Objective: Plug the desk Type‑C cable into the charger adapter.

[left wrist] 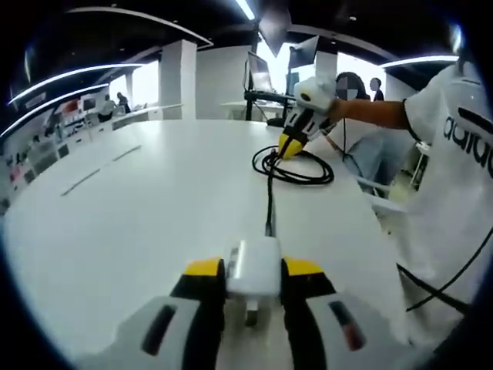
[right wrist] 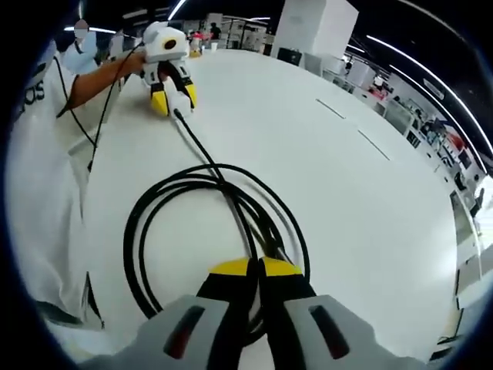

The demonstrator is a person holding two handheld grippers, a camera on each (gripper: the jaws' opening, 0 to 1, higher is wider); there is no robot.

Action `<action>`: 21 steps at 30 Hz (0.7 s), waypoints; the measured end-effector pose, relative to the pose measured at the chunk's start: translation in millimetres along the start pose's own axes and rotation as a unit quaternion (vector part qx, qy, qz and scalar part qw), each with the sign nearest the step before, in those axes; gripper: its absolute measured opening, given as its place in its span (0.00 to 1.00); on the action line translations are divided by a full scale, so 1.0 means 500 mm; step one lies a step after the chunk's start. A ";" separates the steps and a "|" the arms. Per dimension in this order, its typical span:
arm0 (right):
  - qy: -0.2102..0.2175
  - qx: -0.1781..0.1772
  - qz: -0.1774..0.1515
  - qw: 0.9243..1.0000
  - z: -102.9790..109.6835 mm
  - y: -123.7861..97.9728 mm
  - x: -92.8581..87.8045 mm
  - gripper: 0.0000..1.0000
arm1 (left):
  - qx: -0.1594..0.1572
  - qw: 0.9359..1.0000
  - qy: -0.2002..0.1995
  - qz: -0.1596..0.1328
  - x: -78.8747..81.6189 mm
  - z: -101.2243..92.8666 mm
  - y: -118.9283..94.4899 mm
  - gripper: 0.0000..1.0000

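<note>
My left gripper [left wrist: 253, 271] is shut on a white charger adapter [left wrist: 254, 258], held just above the white table [left wrist: 139, 223]. A black Type-C cable [left wrist: 269, 202] runs straight from the adapter's far face to a loose coil [left wrist: 302, 171]. My right gripper [left wrist: 290, 145] reaches down onto that coil. In the right gripper view, my right gripper [right wrist: 256, 271] is shut on a strand of the coiled cable [right wrist: 146, 223]. From there the cable leads up to the adapter [right wrist: 174, 95] in my left gripper [right wrist: 173, 100], and its end [right wrist: 178, 115] meets the adapter.
A person in a white shirt [left wrist: 454, 162] stands at the table's edge [left wrist: 377, 231], with thin black wires hanging by the shirt [right wrist: 46, 177]. Monitors on arms [left wrist: 266, 73] stand beyond the far side. Shelves [right wrist: 431, 131] line the room's wall.
</note>
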State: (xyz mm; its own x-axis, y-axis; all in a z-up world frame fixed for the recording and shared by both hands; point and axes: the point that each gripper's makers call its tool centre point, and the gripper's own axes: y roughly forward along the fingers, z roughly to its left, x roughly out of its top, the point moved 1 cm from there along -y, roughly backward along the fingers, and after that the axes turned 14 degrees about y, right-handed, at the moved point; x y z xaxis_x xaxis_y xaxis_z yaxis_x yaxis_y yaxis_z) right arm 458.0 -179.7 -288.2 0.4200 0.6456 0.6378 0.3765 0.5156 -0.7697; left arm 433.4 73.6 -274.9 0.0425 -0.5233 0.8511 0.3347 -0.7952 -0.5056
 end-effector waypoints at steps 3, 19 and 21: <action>0.004 -0.007 -0.008 1.000 -0.009 0.006 0.012 0.02 | 0.009 1.000 0.002 0.003 0.002 0.018 0.004 0.27; 0.006 -0.028 -0.018 0.999 -0.063 0.036 0.050 0.02 | 0.034 0.999 0.008 -0.001 0.006 0.084 0.017 0.27; 0.005 -0.031 -0.020 0.999 -0.073 0.043 0.057 0.02 | 0.039 0.999 0.008 0.001 0.005 0.094 0.018 0.27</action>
State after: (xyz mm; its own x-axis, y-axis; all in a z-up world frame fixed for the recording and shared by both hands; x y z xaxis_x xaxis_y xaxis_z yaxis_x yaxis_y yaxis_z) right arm 508.5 -170.8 -285.4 0.4122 0.6195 0.6681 0.4435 0.5041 -0.7411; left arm 480.7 79.6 -270.6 0.0281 -0.5296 0.8478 0.4072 -0.7685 -0.4936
